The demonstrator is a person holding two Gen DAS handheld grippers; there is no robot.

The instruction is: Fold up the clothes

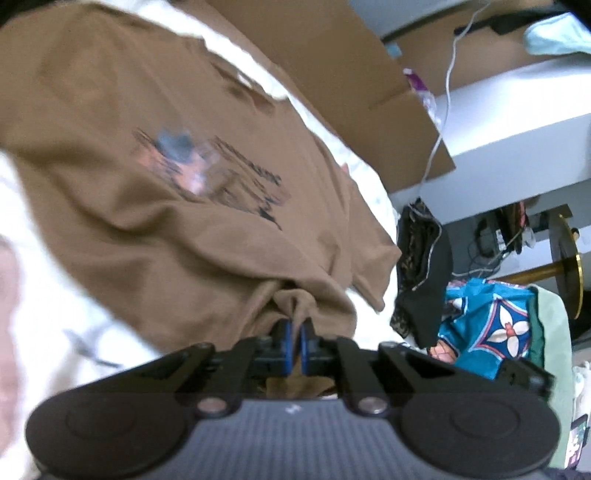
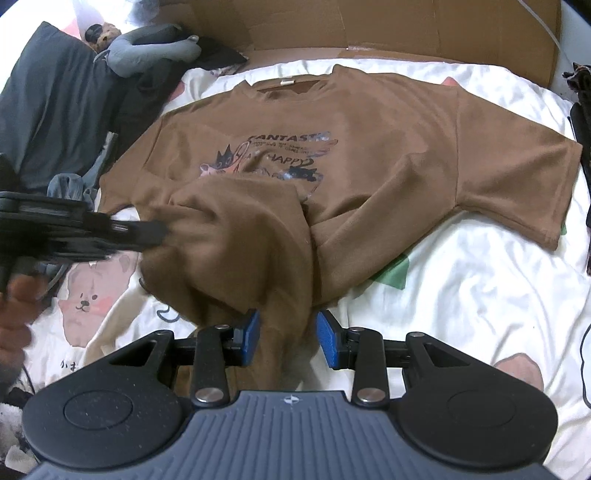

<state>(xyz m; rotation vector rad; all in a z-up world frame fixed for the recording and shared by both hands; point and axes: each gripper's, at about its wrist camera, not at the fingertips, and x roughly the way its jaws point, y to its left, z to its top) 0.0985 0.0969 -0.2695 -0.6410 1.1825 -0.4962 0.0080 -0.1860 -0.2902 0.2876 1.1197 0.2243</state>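
A brown T-shirt [image 2: 388,122] with a cartoon print lies front up on the white printed bedsheet [image 2: 461,295], collar at the far side. Its lower hem is lifted and bunched toward me. My right gripper [image 2: 288,326] has its blue pads closed on a thick fold of that hem. My left gripper [image 2: 159,232] comes in from the left and pinches the hem's left corner. In the left wrist view the left gripper [image 1: 294,328] has its blue pads nearly together on a tuft of the brown T-shirt [image 1: 166,110]. A person's hand [image 2: 14,314] holds the left gripper's handle.
Flattened cardboard [image 2: 332,26] stands along the bed's far side. Dark grey bedding [image 2: 55,110] and a grey neck pillow [image 2: 155,48] lie at the left. Beyond the bed's edge hang dark clothes [image 1: 424,277] and a teal patterned cloth [image 1: 487,332].
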